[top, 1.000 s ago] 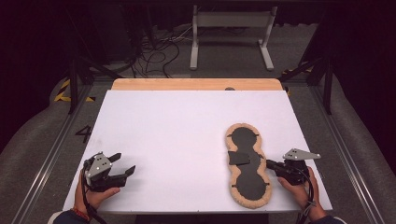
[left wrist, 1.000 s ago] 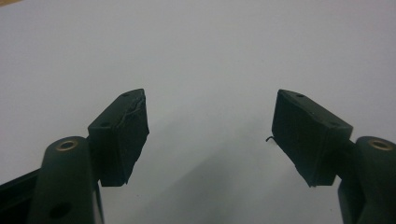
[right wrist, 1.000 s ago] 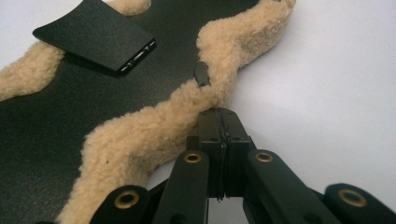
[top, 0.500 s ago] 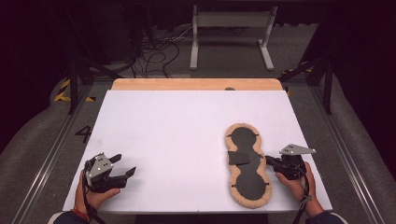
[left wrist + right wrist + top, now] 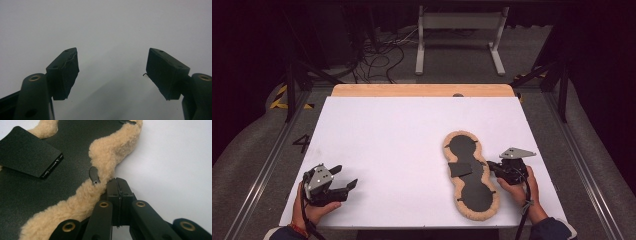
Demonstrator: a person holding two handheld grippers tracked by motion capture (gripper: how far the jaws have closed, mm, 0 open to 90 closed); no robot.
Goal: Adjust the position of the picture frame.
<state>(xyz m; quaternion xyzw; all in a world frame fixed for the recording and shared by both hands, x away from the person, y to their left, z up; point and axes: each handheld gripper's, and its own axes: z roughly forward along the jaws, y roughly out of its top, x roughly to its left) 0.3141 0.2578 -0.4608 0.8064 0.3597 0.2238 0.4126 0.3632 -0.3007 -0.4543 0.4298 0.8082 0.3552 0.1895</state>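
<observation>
1. One pad [image 5: 471,172] lay on the right half of the white table [image 5: 402,145]: a long, waisted black sheet edged all round with tan fleece, a loose black flap [image 5: 27,151] across its middle.
2. A small black tab [image 5: 93,175] with a cross-head screw sat at the fleece edge. No readable writing on the pad.
3. The right gripper [image 5: 117,185] was clenched, its tips touching the fleece at the waist, nothing visibly between them.
4. The left gripper [image 5: 112,71] was released over bare table at the near left, well apart from the pad.
</observation>
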